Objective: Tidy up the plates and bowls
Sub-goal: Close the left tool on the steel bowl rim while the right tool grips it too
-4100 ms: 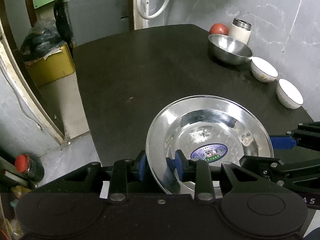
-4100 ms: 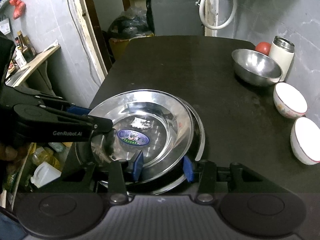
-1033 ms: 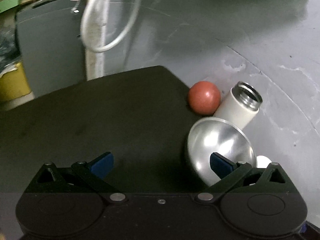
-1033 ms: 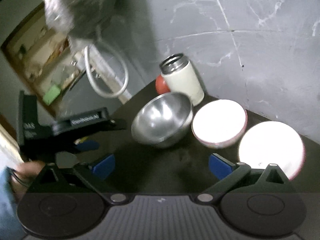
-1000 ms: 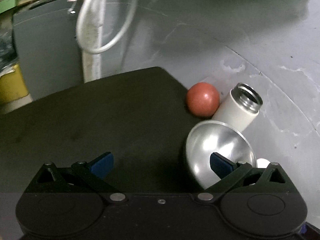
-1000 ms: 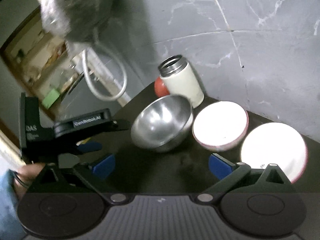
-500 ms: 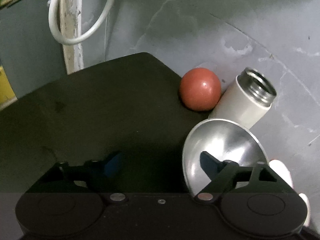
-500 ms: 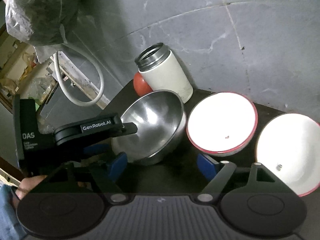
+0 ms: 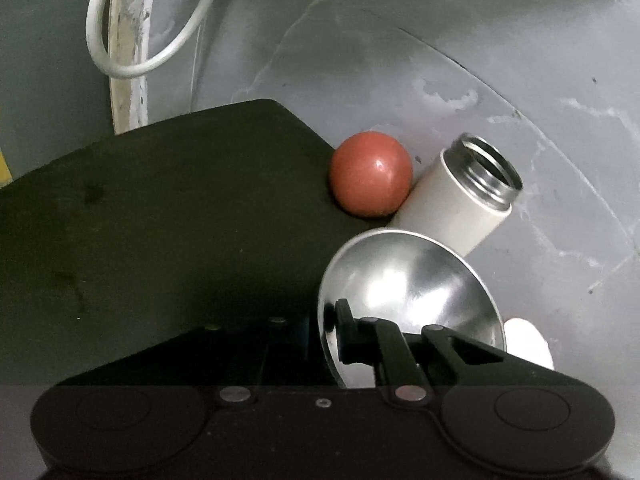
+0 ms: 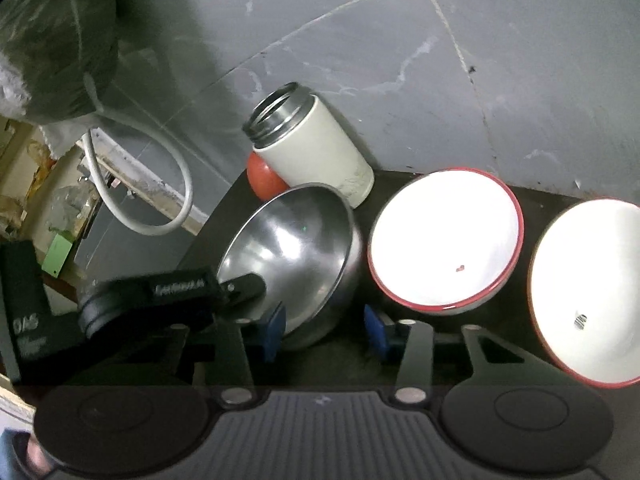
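The shiny round steel bowl (image 10: 292, 256) sits near the back edge of the dark table (image 9: 160, 220), close to the grey wall, and it leans up on one side because the left claw (image 9: 320, 332) is pinching its rim. One black finger (image 9: 348, 336) of that claw is inside the bowl and the other is outside (that one is dark and hard to see), so the claw looks shut on the rim. Holding only the rim makes sense, since the bowl is too wide to grab across. The right claw (image 10: 325, 332) is about half open and has nothing in it; its blue pads (image 10: 274, 330) sit low at the near side of the steel bowl, maybe to steady it or to go for the next bowl. Two white round bowls with red rims (image 10: 444, 240) stand in a row to the right along the same back edge, so stacking them looks like the plan. A cream metal flask with an open top (image 10: 316, 152) and a red ball-shaped thing (image 9: 370, 174) (maybe a tomato) stand just behind the steel bowl, and a quick lift could bump them.
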`<state>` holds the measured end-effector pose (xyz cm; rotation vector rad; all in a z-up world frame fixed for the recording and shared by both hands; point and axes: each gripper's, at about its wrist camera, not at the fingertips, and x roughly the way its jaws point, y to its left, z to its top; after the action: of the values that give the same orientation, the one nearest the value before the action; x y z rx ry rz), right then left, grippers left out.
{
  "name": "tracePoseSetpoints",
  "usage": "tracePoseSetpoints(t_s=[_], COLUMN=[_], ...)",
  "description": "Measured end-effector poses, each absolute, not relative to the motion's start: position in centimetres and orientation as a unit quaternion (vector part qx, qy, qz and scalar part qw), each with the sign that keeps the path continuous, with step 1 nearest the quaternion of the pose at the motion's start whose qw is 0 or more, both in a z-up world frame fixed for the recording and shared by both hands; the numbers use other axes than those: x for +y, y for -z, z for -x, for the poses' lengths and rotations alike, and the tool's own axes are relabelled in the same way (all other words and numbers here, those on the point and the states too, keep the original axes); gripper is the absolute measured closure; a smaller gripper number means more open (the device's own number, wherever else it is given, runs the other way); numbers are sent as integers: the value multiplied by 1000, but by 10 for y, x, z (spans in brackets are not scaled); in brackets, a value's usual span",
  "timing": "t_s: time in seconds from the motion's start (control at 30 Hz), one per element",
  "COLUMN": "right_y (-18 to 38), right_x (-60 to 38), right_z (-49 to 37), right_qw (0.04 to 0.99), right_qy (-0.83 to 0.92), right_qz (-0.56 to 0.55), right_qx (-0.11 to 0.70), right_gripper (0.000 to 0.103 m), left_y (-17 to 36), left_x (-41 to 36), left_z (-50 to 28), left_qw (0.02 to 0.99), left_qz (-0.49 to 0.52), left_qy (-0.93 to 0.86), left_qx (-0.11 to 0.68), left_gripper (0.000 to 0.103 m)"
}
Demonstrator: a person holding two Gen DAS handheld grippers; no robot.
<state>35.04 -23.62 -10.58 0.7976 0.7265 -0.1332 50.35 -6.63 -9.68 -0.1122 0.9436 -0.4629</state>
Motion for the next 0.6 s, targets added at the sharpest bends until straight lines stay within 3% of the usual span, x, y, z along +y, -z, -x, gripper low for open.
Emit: tracePoseSetpoints(t_s=[0.17,0.6], right_y=[109,86], right_x=[-237,-241], right_z=[-344,-281], right_qw=[857,886], right_qy=[38,-36], right_qz=[-374,-320], right_qx=[353,335], right_gripper=[68,68], left_y=[96,56], left_x=[-59,-51], left_z=[-489,-407], left_qw=[866,879], left_qz=[48,56], left_qy=[216,233], left_qx=[449,412], left_gripper=[91,90])
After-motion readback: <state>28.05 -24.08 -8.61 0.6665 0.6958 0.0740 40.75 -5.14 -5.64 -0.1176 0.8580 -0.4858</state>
